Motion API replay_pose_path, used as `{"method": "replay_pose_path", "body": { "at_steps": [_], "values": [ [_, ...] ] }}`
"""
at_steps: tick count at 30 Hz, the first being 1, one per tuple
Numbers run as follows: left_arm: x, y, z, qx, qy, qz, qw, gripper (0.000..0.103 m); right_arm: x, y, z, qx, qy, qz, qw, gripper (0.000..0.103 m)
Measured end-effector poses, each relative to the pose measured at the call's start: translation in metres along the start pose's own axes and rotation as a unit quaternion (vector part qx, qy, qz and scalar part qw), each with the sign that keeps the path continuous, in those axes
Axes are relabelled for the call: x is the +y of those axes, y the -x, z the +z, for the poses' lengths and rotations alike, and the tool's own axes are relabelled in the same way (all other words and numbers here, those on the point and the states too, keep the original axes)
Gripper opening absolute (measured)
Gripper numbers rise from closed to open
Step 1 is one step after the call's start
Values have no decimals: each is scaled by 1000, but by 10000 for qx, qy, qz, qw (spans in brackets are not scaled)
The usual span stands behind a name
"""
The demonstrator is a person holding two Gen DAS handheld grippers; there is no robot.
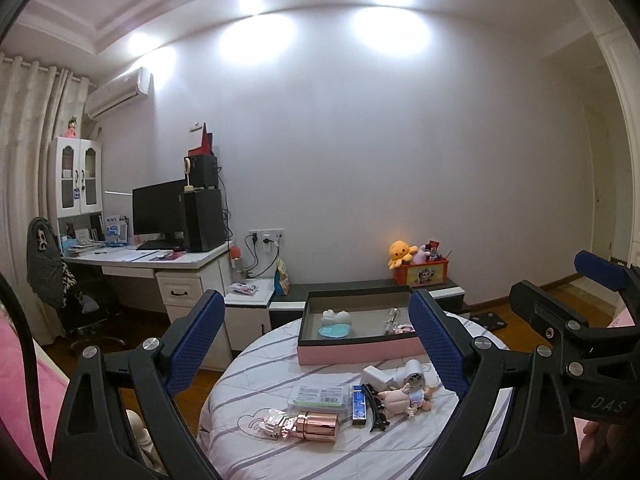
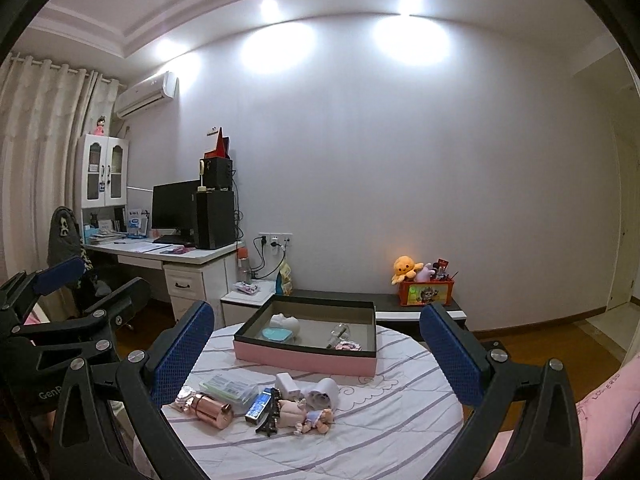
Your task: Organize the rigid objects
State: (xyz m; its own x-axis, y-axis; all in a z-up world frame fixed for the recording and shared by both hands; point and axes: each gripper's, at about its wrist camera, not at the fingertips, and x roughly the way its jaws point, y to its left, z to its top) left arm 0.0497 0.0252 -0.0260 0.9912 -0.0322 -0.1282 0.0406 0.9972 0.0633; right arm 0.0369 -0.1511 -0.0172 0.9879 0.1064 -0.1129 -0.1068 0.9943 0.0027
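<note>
The left hand-held gripper (image 1: pixel 316 344) hangs above the round tabletop (image 1: pixel 320 448) with its two blue-padded fingers (image 1: pixel 196 344) spread wide and nothing between them. The right hand-held gripper (image 2: pixel 320 354) is likewise spread wide and empty, held beside the left one over the same striped cloth.

On the near part of the tabletop lies one cluster of loose things, touching or just beside each other: one rose-gold cylinder (image 1: pixel 316 426), one crumpled foil wrapper (image 1: pixel 274 424), one clear flat case (image 1: pixel 318 396), one blue box (image 1: pixel 359 404), one black hair clip (image 1: pixel 374 408), one doll (image 1: pixel 408 396), one white charger (image 1: pixel 378 377) and one small white fan (image 1: pixel 412 376).

Behind the cluster sits one pink-sided tray (image 1: pixel 360 350). It holds four things: a white figure (image 1: pixel 337 316), a teal disc (image 1: pixel 332 331), a clear bottle (image 1: pixel 392 316) and a small pink piece (image 1: pixel 404 328).
</note>
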Motion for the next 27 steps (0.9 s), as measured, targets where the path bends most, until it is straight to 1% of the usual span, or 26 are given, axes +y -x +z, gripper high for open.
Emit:
{"method": "replay_pose_path", "body": {
  "at_steps": [11, 27],
  "values": [
    [-1, -1, -2, 75, 65, -77, 9999, 98, -1, -2, -2, 35, 54, -18, 10000, 103],
    [-2, -3, 0, 96, 51, -62, 9999, 99, -1, 0, -4, 114, 2, 12, 9999, 103]
  ]
}}
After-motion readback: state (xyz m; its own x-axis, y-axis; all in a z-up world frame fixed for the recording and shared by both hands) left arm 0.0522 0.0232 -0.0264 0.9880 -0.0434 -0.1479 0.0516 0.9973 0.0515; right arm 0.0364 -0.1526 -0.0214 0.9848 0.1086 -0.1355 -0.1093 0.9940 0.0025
